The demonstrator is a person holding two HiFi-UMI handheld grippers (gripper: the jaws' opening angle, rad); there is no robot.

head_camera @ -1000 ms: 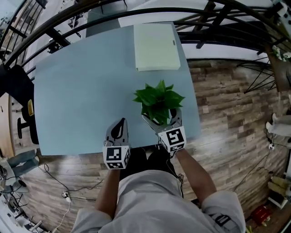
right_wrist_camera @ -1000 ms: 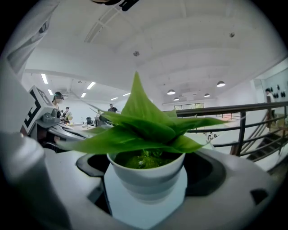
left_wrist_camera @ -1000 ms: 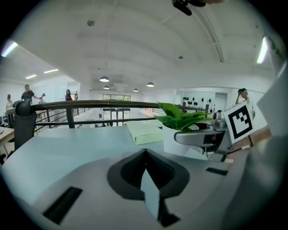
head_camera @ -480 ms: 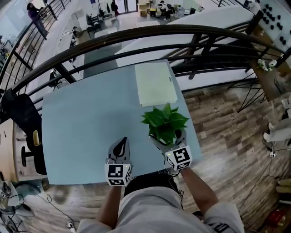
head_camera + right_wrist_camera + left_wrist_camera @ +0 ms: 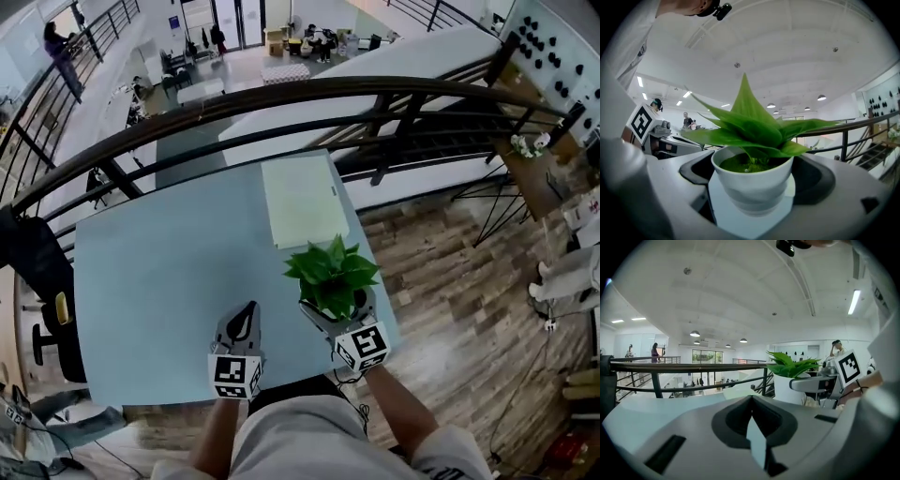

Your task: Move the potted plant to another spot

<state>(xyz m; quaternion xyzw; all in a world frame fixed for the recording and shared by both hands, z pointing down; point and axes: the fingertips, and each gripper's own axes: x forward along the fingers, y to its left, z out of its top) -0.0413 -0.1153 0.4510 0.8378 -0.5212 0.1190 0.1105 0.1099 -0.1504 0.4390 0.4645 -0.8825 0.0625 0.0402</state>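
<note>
Both forearms reach forward from the person's body at the bottom of the head view. The left claw (image 5: pixel 246 314) lies over the near edge of the table (image 5: pixel 159 272) and points to the far side. In its own view the left claw (image 5: pixel 752 405) is clenched, the two jaws meet with nothing between them. The right claw (image 5: pixel 336 305) is just to the right of it, near the table's right near corner, and is turned a little to the left.

The right claw (image 5: pixel 752 190) is grasping the potted plant (image 5: pixel 753 180): the white pot sits between the two jaws, which press on its sides. From above, the potted plant (image 5: pixel 330 274) is over the near right part of the table, and its green leaves cover nearly all the pot. I cannot tell if the pot stands on the table or is lifted a little.

A pale green board (image 5: pixel 302 199) lies on the far side of the table, well apart from the plant. In the left gripper view the claw's own body hides most of the table.
</note>
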